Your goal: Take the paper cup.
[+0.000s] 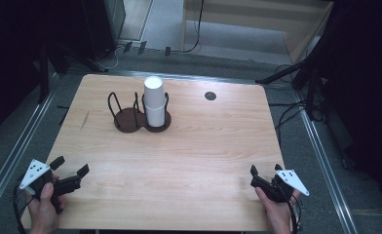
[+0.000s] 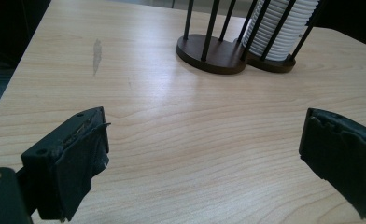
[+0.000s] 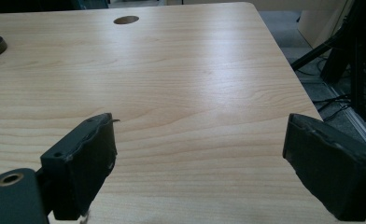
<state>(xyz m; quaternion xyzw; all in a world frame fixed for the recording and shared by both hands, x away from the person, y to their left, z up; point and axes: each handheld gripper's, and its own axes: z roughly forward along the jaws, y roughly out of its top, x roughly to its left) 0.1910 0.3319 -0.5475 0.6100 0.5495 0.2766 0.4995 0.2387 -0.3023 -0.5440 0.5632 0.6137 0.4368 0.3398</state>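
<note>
Item 1: stack of white paper cups, seen upper centre of the high view, stood upright in the right-hand ring of a dark two-ring wire cup holder; left-hand ring w/ nothing in it. In the left gripper view the stack is placed at top right, ribbed rims shown betw. the holder's black rods.

Item 2: light wood table, rounded corners; dark round cable hole noted right of the holder, upper centre; a grey scuff mark noted upper left in the left gripper view.

Item 3: left gripper, lower left of the high view, held in a hand at the table's near edge; jaws held wide apart, nothing betw. them. Well apart from the cups.

Item 4: right gripper, lower right of the high view, held in a hand; jaws apart, only bare wood betw. them in the right gripper view. Also well apart from the cups.
</note>
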